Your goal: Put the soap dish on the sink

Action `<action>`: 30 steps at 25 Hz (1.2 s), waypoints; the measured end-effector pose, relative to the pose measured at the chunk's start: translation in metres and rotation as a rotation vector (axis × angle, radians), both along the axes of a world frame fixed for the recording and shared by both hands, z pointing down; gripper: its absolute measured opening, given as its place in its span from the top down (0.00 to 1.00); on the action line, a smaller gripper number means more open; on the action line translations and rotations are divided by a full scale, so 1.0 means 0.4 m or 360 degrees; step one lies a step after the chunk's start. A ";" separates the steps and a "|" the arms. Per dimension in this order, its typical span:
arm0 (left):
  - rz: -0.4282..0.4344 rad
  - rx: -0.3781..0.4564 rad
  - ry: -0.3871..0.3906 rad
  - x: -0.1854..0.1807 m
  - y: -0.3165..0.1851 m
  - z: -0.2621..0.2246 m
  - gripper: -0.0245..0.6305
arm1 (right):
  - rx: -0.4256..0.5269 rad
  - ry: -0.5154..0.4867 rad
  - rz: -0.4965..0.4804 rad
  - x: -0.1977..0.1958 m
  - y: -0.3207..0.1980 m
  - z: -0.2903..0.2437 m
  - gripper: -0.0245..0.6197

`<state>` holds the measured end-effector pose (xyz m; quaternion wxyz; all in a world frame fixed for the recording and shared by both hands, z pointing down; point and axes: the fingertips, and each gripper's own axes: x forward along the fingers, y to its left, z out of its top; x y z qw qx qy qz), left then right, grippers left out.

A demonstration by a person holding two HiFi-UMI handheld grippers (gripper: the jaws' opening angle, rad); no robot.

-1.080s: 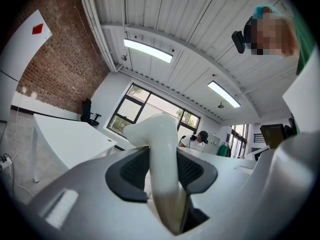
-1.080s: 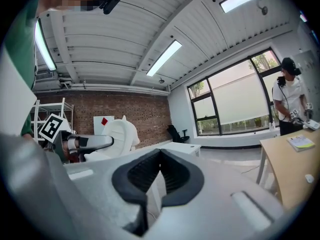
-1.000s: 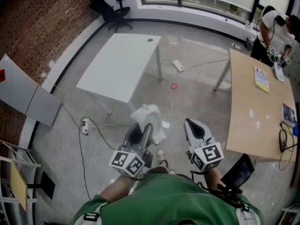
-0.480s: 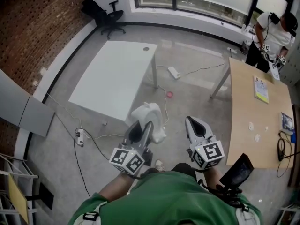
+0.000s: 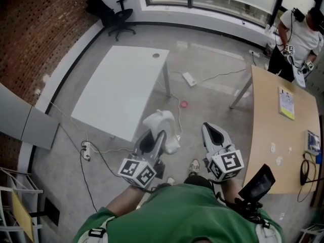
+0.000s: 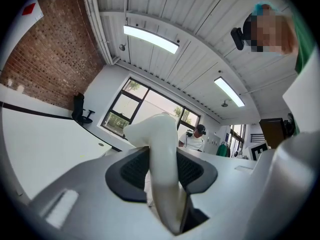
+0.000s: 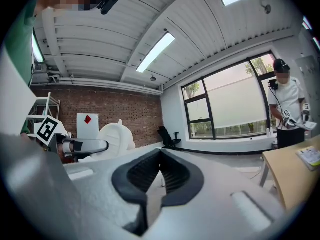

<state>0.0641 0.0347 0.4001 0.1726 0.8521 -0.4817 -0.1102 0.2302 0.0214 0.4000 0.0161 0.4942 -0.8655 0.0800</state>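
Observation:
The white soap dish is held over the concrete floor, with my left gripper shut on its edge. In the left gripper view the dish stands upright between the two dark pads, and the left gripper presses on it from both sides. My right gripper is level beside it, a hand's width to the right, with nothing in it. Its pads meet in the right gripper view, where the right gripper points towards the windows and the dish shows at the left. No sink is in view.
A white table stands ahead to the left and a wooden table to the right. Cables, a power strip and a socket block lie on the floor. An office chair and a person are by the windows.
The person carrying the grippers has stepped forward across the floor, so both tables have shifted in the head view. Both grippers keep their pose and the dish stays in the left one.

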 end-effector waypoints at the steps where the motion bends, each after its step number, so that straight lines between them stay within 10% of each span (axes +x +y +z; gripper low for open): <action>1: -0.0011 -0.0003 -0.0005 0.013 -0.022 -0.001 0.73 | 0.0001 -0.0007 -0.0010 0.012 -0.024 -0.001 0.96; 14: -0.0196 0.0003 -0.0067 0.163 -0.268 -0.024 0.73 | -0.0045 -0.0093 -0.0174 0.150 -0.300 0.016 0.96; 30: -0.0347 -0.0024 -0.0020 0.037 -0.534 0.044 0.73 | -0.0066 -0.0026 -0.0326 -0.008 -0.611 0.059 0.96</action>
